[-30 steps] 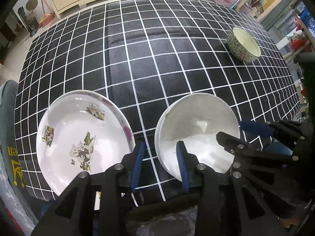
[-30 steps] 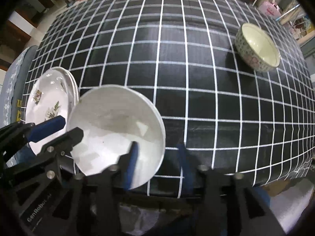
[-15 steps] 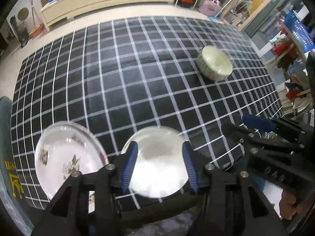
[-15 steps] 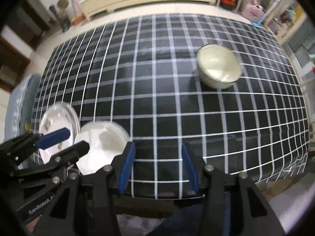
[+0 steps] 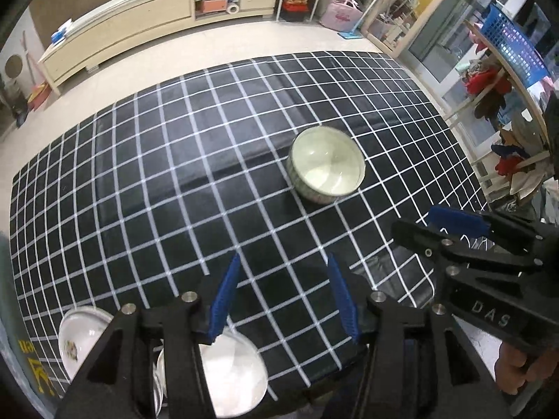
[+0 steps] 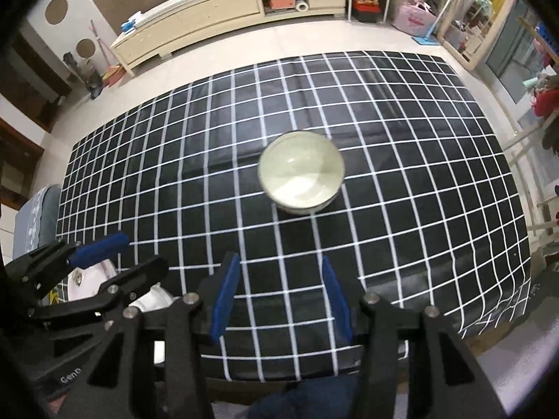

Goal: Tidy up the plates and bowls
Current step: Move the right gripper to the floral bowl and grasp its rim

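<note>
A patterned bowl (image 5: 326,167) with a pale inside stands alone on the black checked tablecloth (image 5: 174,181); it also shows in the right wrist view (image 6: 301,174). A plain white bowl (image 5: 234,377) and a picture plate (image 5: 82,335) sit at the near left table edge, partly hidden by my left gripper. My left gripper (image 5: 283,296) is open and empty, high above the table. My right gripper (image 6: 277,296) is open and empty, also high, well short of the patterned bowl. The white bowl (image 6: 153,298) and plate (image 6: 87,281) peek out behind the left gripper's fingers (image 6: 99,249).
A cream cabinet (image 6: 223,14) stands on the floor beyond the table. Shelves with a blue basket (image 5: 513,42) and clutter stand at the right. A grey chair (image 6: 35,216) is at the table's left end.
Both grippers have risen and pulled back from the white bowl and plate, which now sit low in view. The patterned bowl has come toward the centre of both views. Jaws have opened wider.
</note>
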